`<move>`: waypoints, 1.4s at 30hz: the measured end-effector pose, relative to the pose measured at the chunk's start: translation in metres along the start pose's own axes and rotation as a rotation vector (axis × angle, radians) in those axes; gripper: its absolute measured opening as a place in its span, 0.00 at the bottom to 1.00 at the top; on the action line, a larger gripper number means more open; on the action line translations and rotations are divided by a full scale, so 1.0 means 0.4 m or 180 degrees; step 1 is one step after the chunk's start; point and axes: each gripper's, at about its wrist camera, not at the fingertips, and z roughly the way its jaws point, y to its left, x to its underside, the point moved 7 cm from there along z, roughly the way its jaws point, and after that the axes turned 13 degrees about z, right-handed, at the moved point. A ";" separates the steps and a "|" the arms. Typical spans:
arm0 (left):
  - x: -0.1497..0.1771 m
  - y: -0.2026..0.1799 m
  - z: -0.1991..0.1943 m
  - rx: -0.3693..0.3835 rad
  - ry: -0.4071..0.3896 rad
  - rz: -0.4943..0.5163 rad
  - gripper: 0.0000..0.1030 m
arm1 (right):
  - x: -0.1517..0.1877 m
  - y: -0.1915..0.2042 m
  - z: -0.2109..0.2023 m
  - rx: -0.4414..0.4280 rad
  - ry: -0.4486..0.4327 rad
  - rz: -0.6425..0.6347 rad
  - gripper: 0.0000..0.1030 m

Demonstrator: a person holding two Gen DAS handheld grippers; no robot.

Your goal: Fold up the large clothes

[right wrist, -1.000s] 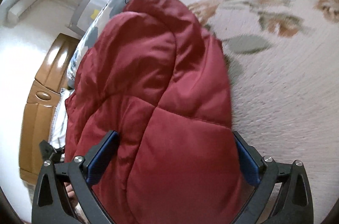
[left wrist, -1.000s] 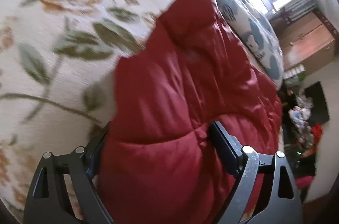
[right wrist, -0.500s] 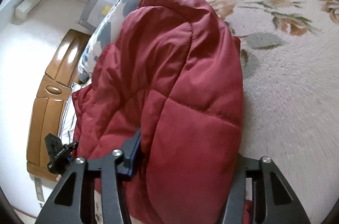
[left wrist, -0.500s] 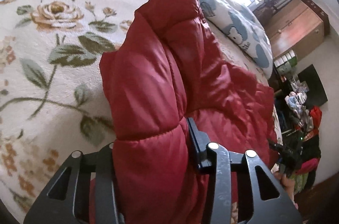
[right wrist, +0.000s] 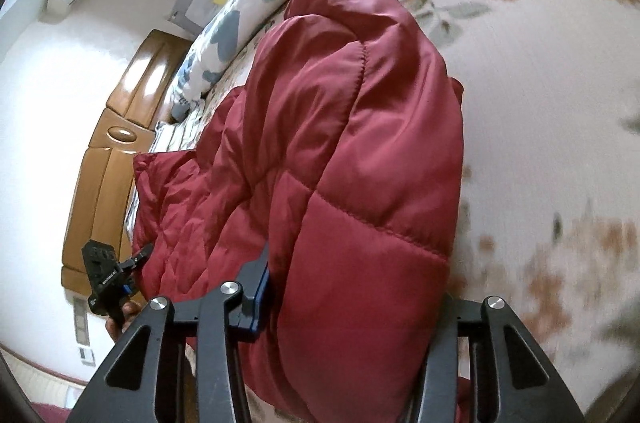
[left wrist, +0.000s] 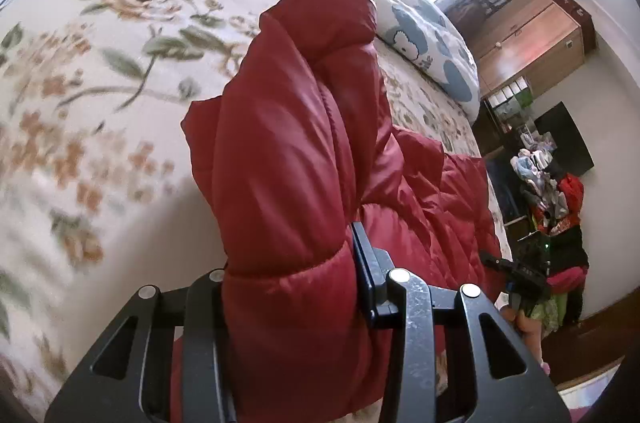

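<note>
Two grippers clamp one bulky red quilted jacket (left wrist: 296, 159), which lies ahead of both on the floral bedspread (left wrist: 80, 71), its far end near the blue-patterned duvet (left wrist: 420, 35). Largest risk, I judge: the slick, puffy shell slipping out, or the fold springing apart, since padding resists creasing. Left gripper (left wrist: 288, 287) pinches a thick stitched roll between its fingers; beyond it the fabric mounds into a rounded hump. Right gripper (right wrist: 352, 307) squeezes a broad padded panel, seams running across it, smooth and faintly glossy.
</note>
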 end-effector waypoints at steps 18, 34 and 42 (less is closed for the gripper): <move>0.161 0.037 -0.016 -0.0344 0.0199 0.0032 0.43 | 0.110 -0.044 -0.016 0.0066 0.0042 0.0057 0.56; 0.103 0.067 -0.028 -0.0874 0.0199 0.0163 0.77 | 0.105 -0.063 -0.049 0.0477 -0.0135 -0.0096 0.85; 0.031 0.086 -0.023 -0.1172 0.0118 0.0215 0.77 | 0.020 -0.056 -0.078 0.0571 -0.0425 -0.0097 0.86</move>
